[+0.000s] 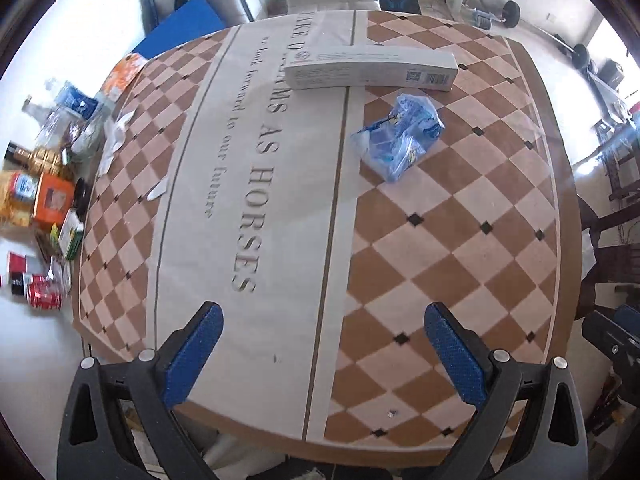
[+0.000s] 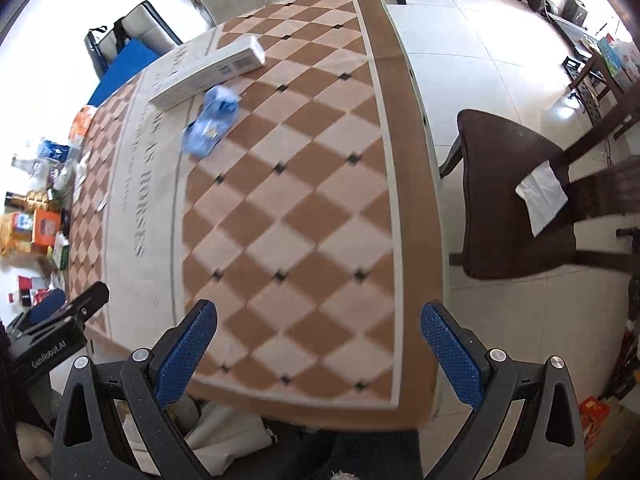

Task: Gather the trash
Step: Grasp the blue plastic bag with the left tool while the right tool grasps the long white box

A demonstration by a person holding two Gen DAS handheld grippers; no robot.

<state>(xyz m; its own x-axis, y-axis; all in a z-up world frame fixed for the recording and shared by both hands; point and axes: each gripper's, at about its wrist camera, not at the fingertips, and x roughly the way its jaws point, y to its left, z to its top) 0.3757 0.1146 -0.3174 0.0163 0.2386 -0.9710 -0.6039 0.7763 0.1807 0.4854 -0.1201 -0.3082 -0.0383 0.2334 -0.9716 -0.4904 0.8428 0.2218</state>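
- Both grippers, left point(image 1: 322, 354) and right point(image 2: 318, 352), have fingers wide, holding nothing.
- Target: blue bag point(image 1: 398, 136), near the box point(image 1: 374, 68) (crinkly, likely light).
- Pinch a bunched fold from above, close fully.

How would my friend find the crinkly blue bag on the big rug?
Look at the checkered rug with words down its pale middle. Near its far end lies a long white box. The blue bag sits just beside it, the only crumpled, shiny blue thing there.
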